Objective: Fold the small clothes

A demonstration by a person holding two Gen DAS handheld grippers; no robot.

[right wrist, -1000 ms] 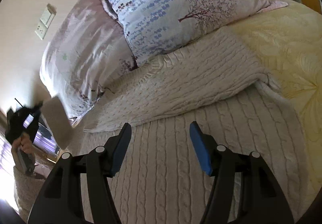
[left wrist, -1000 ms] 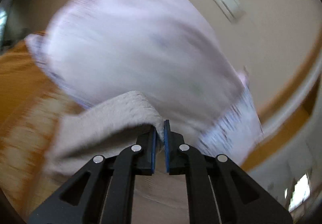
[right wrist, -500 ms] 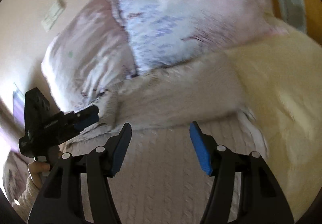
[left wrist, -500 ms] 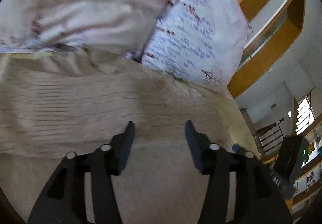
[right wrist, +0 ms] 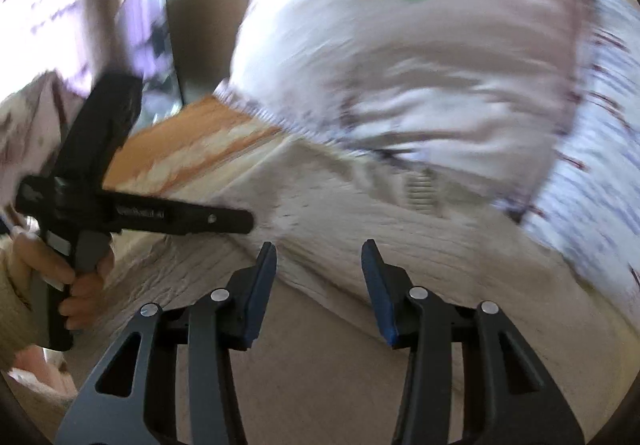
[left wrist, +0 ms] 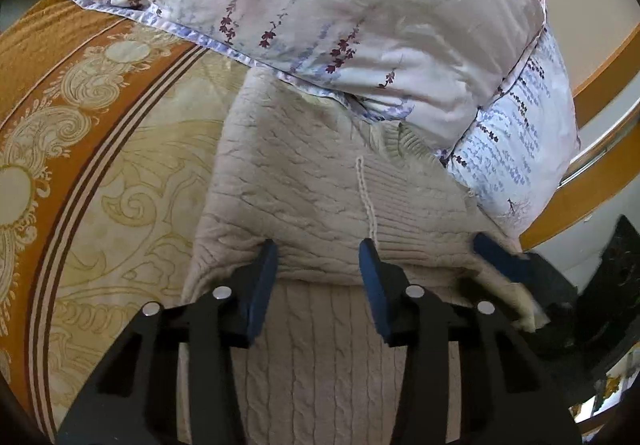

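Note:
A cream cable-knit sweater (left wrist: 320,181) lies folded on the bed, its top against the pillows. My left gripper (left wrist: 320,257) hovers low over the fold's near edge. Its jaws are closing, with the thick folded edge between the blue pads, and I see no pinch. A blue fingertip (left wrist: 496,253) of my right gripper rests at the fold's right end. In the blurred right wrist view my right gripper (right wrist: 319,257) also stands over the sweater (right wrist: 400,245). Its jaws are closing with knit under the gap. A hand (right wrist: 80,277) holds the left gripper (right wrist: 244,221) at the left.
Two floral pillows (left wrist: 360,25) (left wrist: 520,149) lean behind the sweater. The orange and cream patterned bedspread (left wrist: 100,165) spreads to the left. A wooden frame (left wrist: 592,197) curves at the right. A dark glass panel (right wrist: 152,37) stands by the wall in the right wrist view.
My left gripper let go of the sweater fabric it held, opened and dropped to the folded edge. My right gripper swung left with a roll, and its jaws narrowed.

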